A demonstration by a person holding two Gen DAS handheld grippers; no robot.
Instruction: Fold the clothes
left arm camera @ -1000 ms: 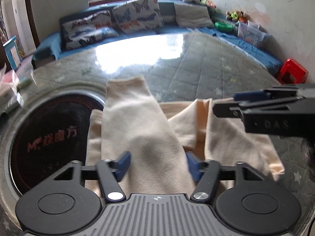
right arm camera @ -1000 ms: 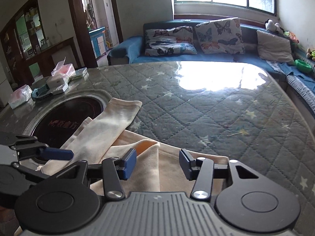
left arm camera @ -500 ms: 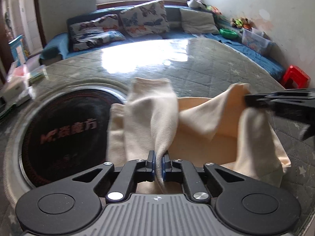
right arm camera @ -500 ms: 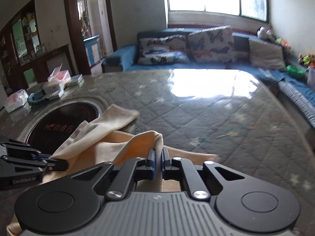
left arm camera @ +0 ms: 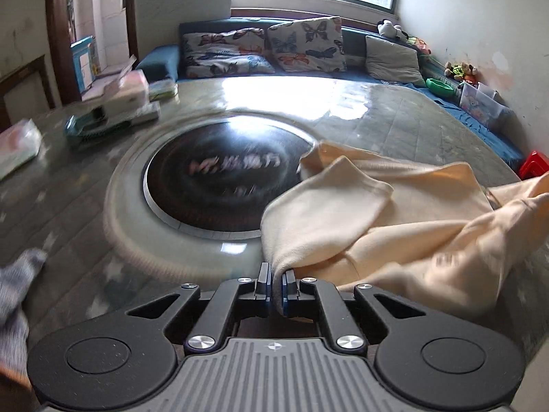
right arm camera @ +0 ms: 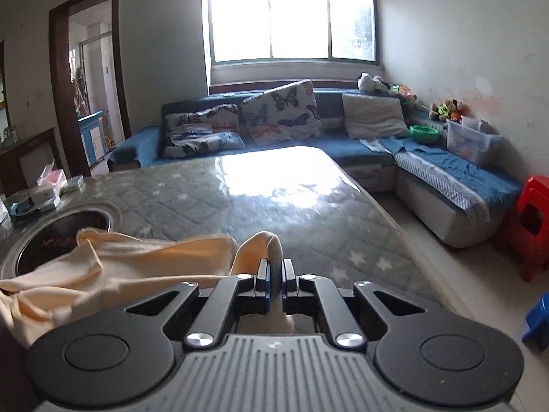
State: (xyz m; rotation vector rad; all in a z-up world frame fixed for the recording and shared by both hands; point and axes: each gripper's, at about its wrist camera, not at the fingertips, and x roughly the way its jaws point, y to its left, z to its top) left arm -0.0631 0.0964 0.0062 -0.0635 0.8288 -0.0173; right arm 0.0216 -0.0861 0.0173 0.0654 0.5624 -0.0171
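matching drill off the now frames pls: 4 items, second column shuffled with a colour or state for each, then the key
Items:
1. cream garment
2. left gripper
3. stool beside the sofa
4. round inset in the table

Colour or state:
A. black, with red lettering
B. red
C. pinched by both grippers, partly lifted off the table
D. shut on a fold of fabric

Pairs: 1-C, 2-D, 3-B, 4-A

The right gripper is likewise shut on the garment's other end.
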